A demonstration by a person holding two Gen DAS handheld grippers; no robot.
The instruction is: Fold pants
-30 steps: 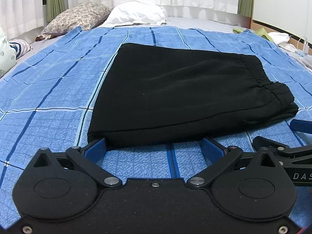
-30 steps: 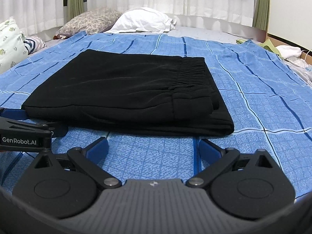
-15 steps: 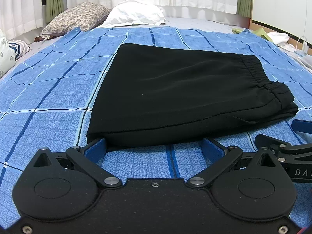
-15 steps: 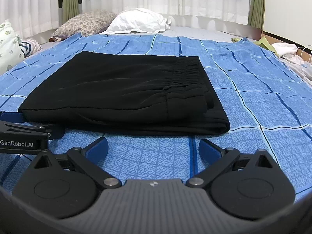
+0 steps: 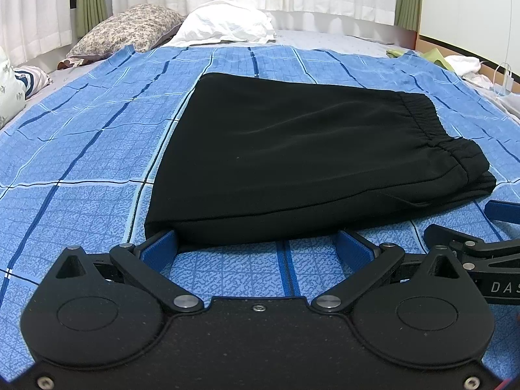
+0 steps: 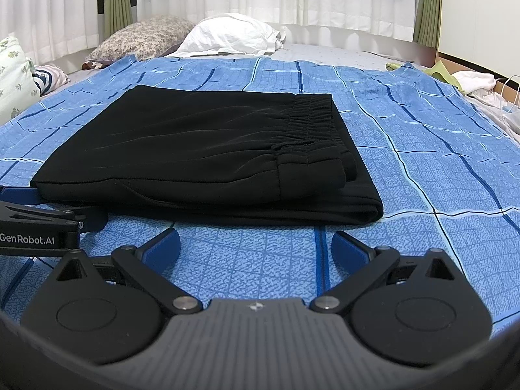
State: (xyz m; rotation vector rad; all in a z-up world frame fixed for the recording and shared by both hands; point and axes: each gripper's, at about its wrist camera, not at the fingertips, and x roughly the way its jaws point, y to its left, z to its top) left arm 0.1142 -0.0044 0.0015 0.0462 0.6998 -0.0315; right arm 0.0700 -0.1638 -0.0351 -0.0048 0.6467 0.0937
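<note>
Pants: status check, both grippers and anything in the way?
Left gripper open, at the near edge of the pants. Right gripper open, short of them, holding nothing. Pants folded flat on the blue blanket. Nothing in the way.

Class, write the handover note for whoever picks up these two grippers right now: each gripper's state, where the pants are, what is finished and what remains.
Left gripper: jaws open, empty, at the near edge of the pants, its left pad at their corner.
Right gripper: jaws open, empty, just short of the pants' near edge.
Pants: folded into a flat rectangle on the blue blanket, waistband on top at the right side.
Done: the fold looks complete and tidy.
Left: probably nothing but a last check or another fold if a smaller bundle is wanted.
</note>
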